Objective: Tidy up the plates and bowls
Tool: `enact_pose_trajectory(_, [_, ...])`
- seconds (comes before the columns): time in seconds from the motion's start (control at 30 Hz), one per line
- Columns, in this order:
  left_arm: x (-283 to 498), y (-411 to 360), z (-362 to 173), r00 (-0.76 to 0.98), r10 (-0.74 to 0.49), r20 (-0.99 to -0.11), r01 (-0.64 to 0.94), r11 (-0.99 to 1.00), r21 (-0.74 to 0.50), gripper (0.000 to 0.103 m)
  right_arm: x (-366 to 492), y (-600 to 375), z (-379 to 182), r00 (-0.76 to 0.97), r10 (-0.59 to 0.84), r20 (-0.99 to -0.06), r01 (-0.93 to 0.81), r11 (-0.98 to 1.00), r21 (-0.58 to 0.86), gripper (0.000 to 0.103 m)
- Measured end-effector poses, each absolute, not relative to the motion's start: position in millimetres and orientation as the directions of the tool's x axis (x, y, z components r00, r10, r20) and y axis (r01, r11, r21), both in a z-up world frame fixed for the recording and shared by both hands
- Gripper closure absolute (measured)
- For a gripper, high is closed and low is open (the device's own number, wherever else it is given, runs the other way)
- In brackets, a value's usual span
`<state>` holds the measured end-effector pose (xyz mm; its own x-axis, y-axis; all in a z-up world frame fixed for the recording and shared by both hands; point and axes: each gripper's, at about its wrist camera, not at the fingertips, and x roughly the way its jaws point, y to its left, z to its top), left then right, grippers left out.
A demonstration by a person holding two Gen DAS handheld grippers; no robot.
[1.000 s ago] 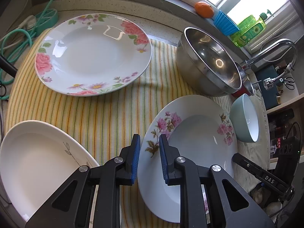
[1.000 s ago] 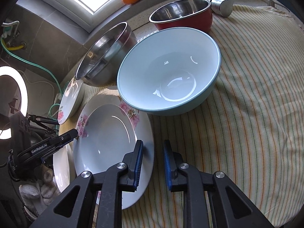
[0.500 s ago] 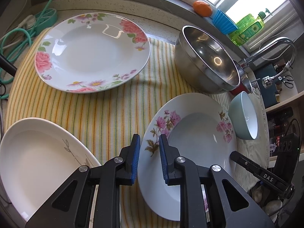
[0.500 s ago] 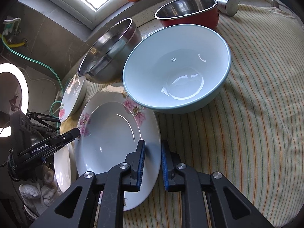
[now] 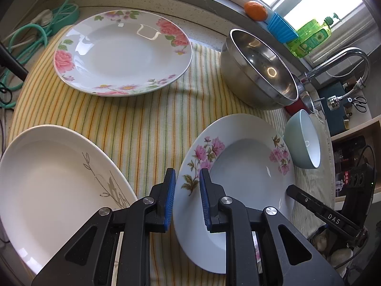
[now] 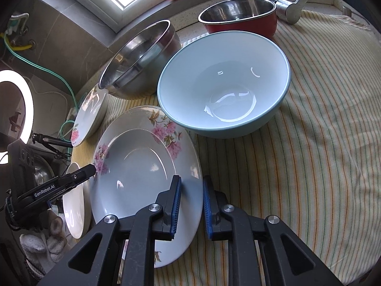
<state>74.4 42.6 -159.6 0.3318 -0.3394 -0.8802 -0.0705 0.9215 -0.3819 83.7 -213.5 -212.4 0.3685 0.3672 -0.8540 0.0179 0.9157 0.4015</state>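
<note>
A deep plate with pink flowers (image 5: 247, 166) (image 6: 138, 171) lies on the striped cloth (image 5: 142, 124) between both grippers. My left gripper (image 5: 187, 197) is shut on its left rim, one blue pad inside the plate and one outside. My right gripper (image 6: 191, 205) is shut on the opposite rim in the same way. A pale blue bowl (image 6: 226, 90) (image 5: 307, 143) stands just beyond the plate. Farther left are a rose-patterned plate (image 5: 123, 52) and a white oval plate (image 5: 52, 176).
A large steel bowl (image 5: 259, 71) and a red pot (image 6: 240, 16) stand at the back near the faucet (image 5: 345, 57). A tangerine (image 5: 256, 10) rests on the sill. Green hose (image 5: 28, 35) coils at the far left. Bare cloth (image 6: 309, 143) stretches right of the plate.
Almost nothing. The right wrist view has rolled slightly, so the blue bowl and plate sit a little further right in it. Both grippers keep their hold on the rim.
</note>
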Motion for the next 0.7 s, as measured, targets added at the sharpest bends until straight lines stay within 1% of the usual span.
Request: enact_pose_trajectory(0.7, [49, 45, -159, 0.328, -0.338, -0.882, -0.094, 0.918, -0.386, 0.085, 72, -209, -213, 0.338, 0.368, -0.866, -0.012, 0.922, 0.387, 0.086])
